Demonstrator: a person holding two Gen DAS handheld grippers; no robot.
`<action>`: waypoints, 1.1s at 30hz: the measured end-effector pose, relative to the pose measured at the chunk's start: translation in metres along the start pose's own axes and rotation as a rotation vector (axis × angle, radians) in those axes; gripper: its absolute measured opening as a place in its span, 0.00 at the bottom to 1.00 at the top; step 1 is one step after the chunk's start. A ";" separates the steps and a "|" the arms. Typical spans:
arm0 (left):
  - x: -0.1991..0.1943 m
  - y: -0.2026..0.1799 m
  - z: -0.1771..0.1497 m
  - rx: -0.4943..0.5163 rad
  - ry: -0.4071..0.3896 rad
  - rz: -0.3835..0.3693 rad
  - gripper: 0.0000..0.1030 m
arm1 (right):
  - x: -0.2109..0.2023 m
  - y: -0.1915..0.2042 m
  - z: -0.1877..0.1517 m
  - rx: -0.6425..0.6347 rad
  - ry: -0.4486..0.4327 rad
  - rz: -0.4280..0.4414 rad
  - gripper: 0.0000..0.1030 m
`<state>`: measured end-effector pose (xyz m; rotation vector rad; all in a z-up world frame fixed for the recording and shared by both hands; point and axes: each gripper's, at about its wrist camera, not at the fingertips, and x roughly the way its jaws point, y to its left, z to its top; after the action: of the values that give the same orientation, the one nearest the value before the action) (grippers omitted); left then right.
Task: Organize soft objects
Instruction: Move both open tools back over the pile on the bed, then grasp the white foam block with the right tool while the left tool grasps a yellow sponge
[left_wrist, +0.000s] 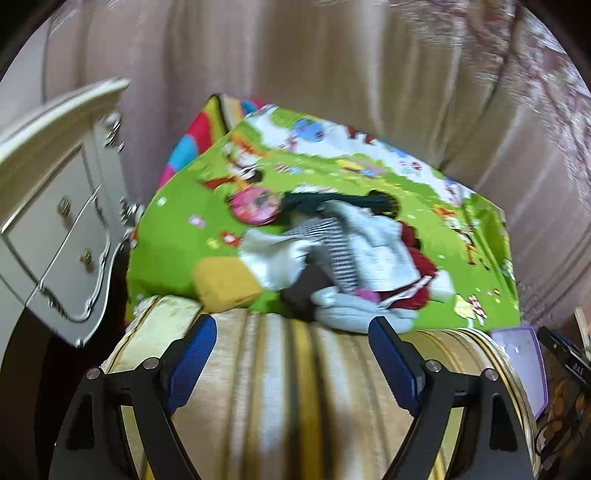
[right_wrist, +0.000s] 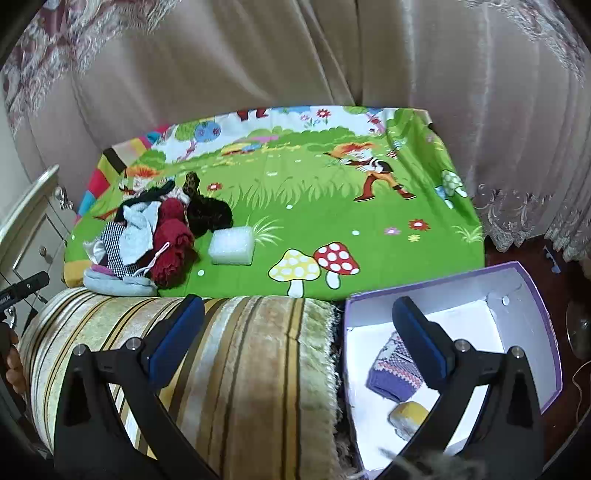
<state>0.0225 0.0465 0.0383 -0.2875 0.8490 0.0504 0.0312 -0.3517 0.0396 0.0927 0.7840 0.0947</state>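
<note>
Purple-walled, the box (right_wrist: 532, 295) already held a knitted piece (right_wrist: 391, 369) and a yellow sponge (right_wrist: 408, 415), while the clothes heap (right_wrist: 147, 240), white sponge (right_wrist: 232, 245) and another yellow sponge (left_wrist: 225, 282) remained on the green mat (right_wrist: 332, 206), with the left tool (left_wrist: 291, 350) and right tool (right_wrist: 297, 328) both spread wide, empty.

Even, soft indoor light, no hard shadows or glare; left wrist view motion-blurred throughout, esp. dresser (left_wrist: 55, 206) and curtain (left_wrist: 332, 74), right wrist view sharp; both w/ strong fisheye bending at edges, black vignette corners
</note>
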 end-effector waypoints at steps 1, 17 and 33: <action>0.004 0.007 0.001 -0.021 0.016 0.009 0.83 | 0.004 0.002 0.002 -0.004 0.007 0.001 0.99; 0.068 0.069 0.025 -0.289 0.170 0.008 0.70 | 0.077 0.049 0.031 -0.111 0.107 0.033 0.99; 0.106 0.079 0.035 -0.336 0.213 -0.009 0.40 | 0.156 0.084 0.052 -0.230 0.210 0.008 0.99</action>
<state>0.1059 0.1246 -0.0375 -0.6205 1.0509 0.1569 0.1739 -0.2525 -0.0229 -0.1340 0.9768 0.2033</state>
